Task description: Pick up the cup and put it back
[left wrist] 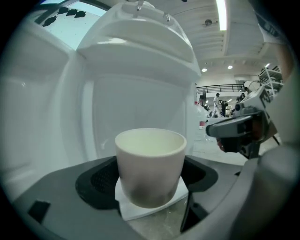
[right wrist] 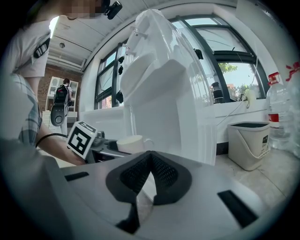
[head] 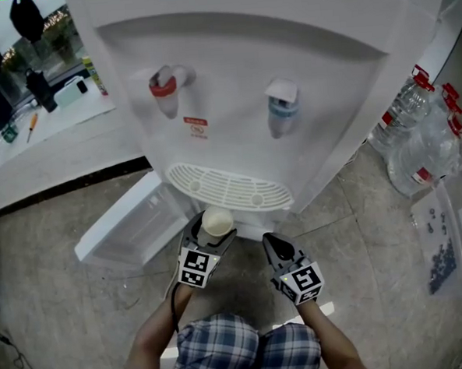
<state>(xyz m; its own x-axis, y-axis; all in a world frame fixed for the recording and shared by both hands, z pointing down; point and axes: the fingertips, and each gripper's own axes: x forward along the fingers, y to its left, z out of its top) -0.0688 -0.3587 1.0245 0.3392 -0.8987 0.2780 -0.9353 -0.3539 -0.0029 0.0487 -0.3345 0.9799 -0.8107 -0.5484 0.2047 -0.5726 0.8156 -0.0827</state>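
Floor (head: 357,211) before dispenser (head: 232,78). Cup (head: 217,221) upright, clamped at its sides by left hand-held gripper (head: 214,229), just in front of dispenser's drip tray (head: 230,189); level grip likely so it can be set down square. Right hand-held gripper (head: 272,243) closed, empty, beside cup, apparently not needed.

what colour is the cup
The cup is cream white, best seen in the left gripper view.

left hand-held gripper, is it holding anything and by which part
The left hand-held gripper holds the cream cup by opposite sides of its lower body, rim clear above. The right hand-held gripper is shut, empty.
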